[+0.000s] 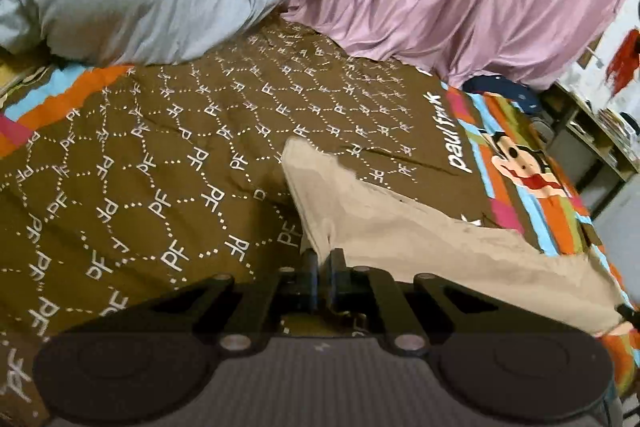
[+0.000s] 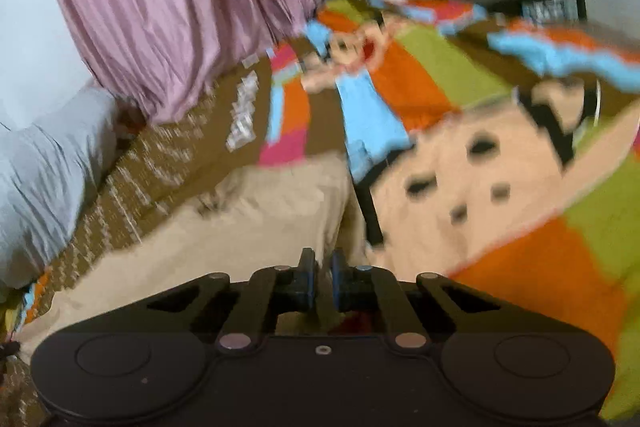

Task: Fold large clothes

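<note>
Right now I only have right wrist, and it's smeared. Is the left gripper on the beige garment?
Observer: Yes. The left gripper is shut on a pinched fold of the beige garment.
Operator: What is that white print on the brown bedspread?
Observer: On the bedspread it's PF letters inside dotted hexagons.
Operator: Anything on the wall past the bed?
Observer: A red item hangs on the white wall. I can't tell what it is.

Motion-blurred bedspread (image 2: 460, 75), right wrist view
</note>
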The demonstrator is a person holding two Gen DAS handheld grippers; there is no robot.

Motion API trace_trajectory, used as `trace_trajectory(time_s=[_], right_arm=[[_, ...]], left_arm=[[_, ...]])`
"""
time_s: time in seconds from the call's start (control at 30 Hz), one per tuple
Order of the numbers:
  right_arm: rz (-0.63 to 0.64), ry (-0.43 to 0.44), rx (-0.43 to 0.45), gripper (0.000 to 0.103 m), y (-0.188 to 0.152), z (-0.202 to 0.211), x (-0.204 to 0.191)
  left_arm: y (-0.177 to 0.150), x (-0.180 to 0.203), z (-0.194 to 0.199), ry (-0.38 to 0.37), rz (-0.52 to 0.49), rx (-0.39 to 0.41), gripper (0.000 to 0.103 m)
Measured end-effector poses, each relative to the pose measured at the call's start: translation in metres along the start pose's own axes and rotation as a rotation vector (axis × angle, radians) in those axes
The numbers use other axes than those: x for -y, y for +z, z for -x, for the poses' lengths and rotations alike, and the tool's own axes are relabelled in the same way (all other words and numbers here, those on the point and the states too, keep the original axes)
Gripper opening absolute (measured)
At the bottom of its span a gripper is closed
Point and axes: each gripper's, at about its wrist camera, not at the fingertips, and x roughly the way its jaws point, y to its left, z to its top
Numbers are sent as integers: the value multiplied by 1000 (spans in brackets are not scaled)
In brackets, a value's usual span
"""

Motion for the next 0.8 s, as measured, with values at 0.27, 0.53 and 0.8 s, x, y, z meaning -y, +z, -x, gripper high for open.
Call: trace_trajectory(time_s=[0.27,0.53,0.8], right_arm=[[111,-90,-114,8,-29,-6,3],[202,-130,-75,28,-39,1,-6],[483,-25,63,66,-37,-4,-98]], left_arm=[[-60,-32,-27,28,66,-125,6],[-53,-8,12,101,-12,-85,67],[-28,92,-15,50,-102,75,97]])
